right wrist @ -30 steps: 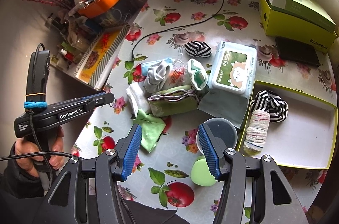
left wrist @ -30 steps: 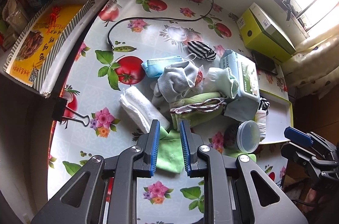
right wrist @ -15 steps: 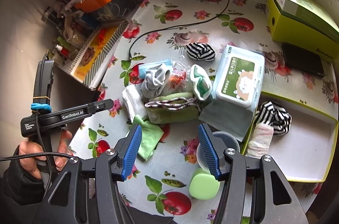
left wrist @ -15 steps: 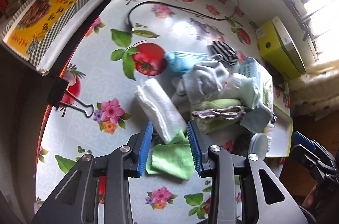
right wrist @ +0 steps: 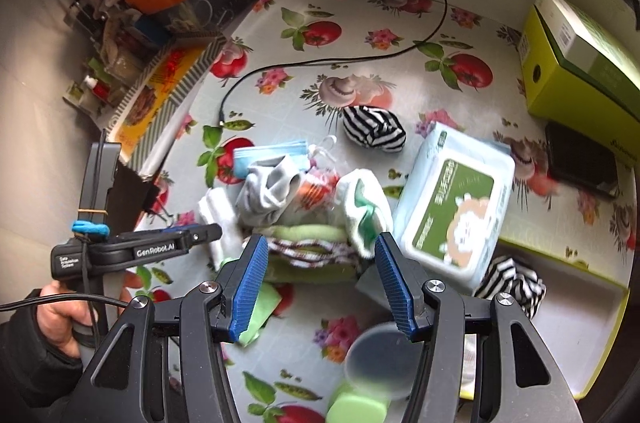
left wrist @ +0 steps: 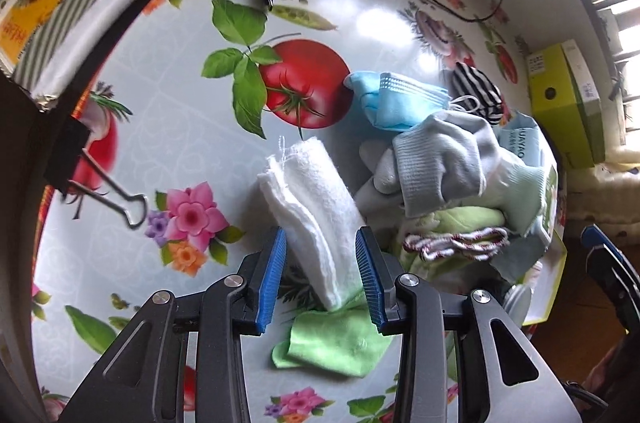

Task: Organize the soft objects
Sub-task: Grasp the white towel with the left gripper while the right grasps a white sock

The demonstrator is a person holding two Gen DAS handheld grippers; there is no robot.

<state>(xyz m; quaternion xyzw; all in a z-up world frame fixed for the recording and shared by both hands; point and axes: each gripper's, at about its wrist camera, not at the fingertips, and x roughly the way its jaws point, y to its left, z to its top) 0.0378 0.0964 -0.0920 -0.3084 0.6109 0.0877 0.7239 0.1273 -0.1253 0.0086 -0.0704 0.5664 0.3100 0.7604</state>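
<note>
The left gripper [left wrist: 321, 277] has dropped toward the fruit-printed tablecloth [left wrist: 168, 127] and its blue-padded jaws have just been opening; a second ago they stood narrow over the lime-green cloth [left wrist: 336, 341], and now they straddle the near end of the folded white fluffy towel [left wrist: 316, 207]. That looks like the set-up for a grasp on the towel, the next soft thing to sort. The jaws stand wide, a pad on either side of the towel, with a gap showing at the left pad; contact at the right pad cannot be told, and nothing is gripped yet.

The towel runs from the gripper toward 11 o'clock, its near end overlapping the green cloth at 6 o'clock. The heap of grey socks [left wrist: 436, 159] lies at 2 o'clock.

The right gripper [right wrist: 318, 283] has slid in over the pile, jaws wide and unchanged, holding nothing.
</note>
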